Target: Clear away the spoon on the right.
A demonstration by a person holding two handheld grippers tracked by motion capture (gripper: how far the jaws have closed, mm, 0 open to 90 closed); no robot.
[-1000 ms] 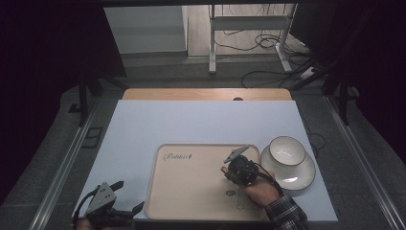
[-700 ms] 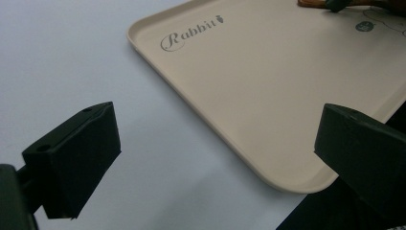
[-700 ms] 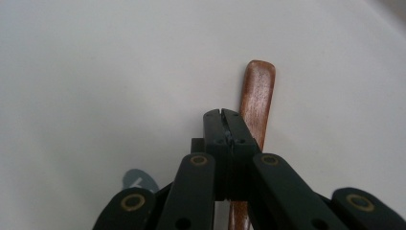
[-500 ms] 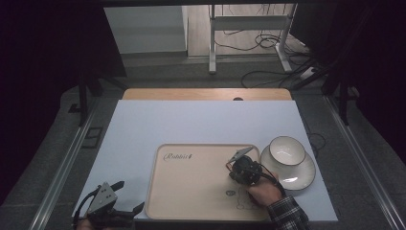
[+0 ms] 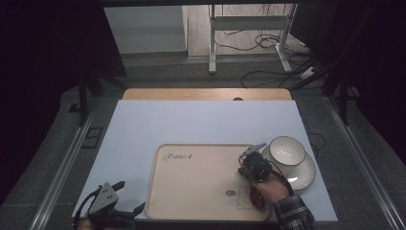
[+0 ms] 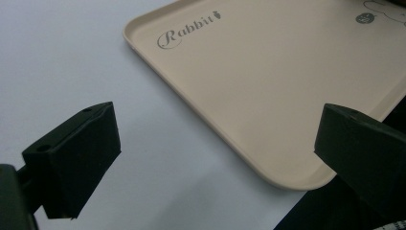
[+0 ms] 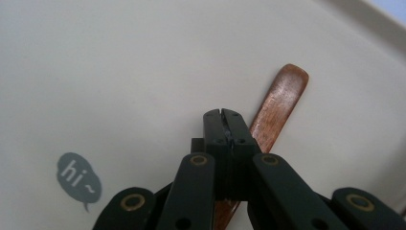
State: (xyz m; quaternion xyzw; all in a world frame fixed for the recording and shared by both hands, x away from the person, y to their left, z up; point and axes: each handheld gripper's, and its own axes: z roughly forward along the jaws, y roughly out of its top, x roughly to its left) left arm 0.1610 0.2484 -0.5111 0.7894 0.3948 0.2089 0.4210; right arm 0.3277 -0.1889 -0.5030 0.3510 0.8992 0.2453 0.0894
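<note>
**A:** Wooden spoon [image 7: 280,105]: where is it?

**B:** Over the tray [image 5: 201,191], near its right edge, clenched in the fingers of the right gripper [image 7: 224,115]. The handle sticks out past them. A cup [image 5: 286,150] on a saucer [image 5: 301,176] sits just beyond that edge.

**A:** And the left gripper [image 6: 210,143]?

**B:** Released, fingers wide apart, at the bench's near left corner.

**A:** What might go wrong?

**B:** The grip looks narrow, so the spoon could pivot or slip, or knock the cup.
</note>
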